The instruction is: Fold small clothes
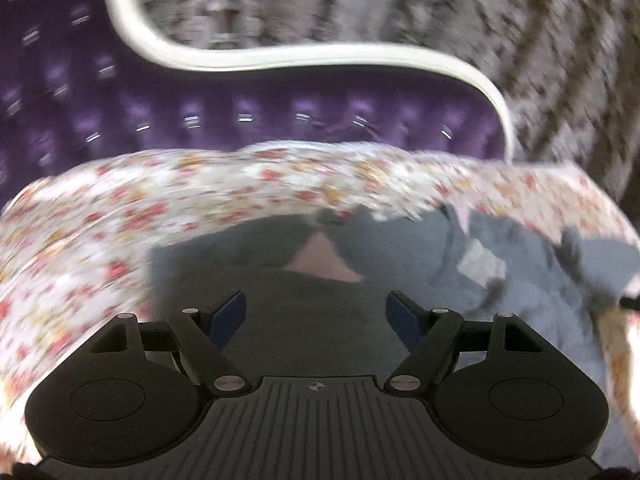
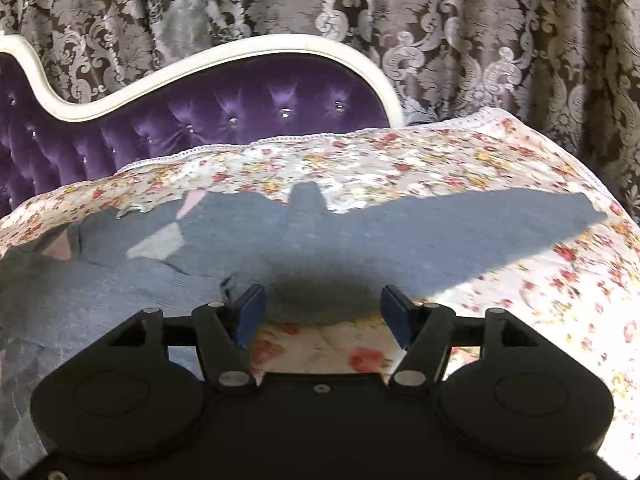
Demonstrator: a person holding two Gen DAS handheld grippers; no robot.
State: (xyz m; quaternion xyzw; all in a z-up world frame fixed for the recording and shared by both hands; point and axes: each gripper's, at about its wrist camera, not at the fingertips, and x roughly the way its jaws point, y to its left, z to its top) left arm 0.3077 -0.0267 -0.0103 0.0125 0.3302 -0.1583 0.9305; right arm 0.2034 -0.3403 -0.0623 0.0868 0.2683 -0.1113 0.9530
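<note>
Grey garment (image 2: 360, 236) lies spread on the floral bedspread (image 2: 500, 184), reaching from the spread's left side toward its right edge, where it tapers to a point. Pink and pale patches (image 2: 154, 246) show in its crumpled left portion. In the left wrist view the same garment (image 1: 304, 320) fills the middle and right of the frame, with a pink triangular patch (image 1: 324, 262) just ahead of the fingers.

Behind the bedspread stands a purple tufted headboard (image 2: 224, 120) with a white curved frame (image 2: 280, 46); a patterned damask curtain (image 2: 480, 40) hangs behind it.

Right gripper (image 2: 323, 312): jaws wide apart, holding nothing. The blue pads (image 2: 250, 308) sit at the garment's near hem; whether the left pad touches the cloth cannot be determined. Between the fingers, the hem and a strip of bedspread are visible, with a dark shadow on the cloth just ahead.

Left gripper (image 1: 316, 316): jaws wide apart, holding nothing. It hangs over the garment's dark, flatter left section; contact cannot be confirmed.

Visibility limits: the left wrist view is heavily motion-blurred, so garment folds and the floral print are smeared. Both gripper bodies hide the near edge of the bedspread. The garment's type cannot be determined.
</note>
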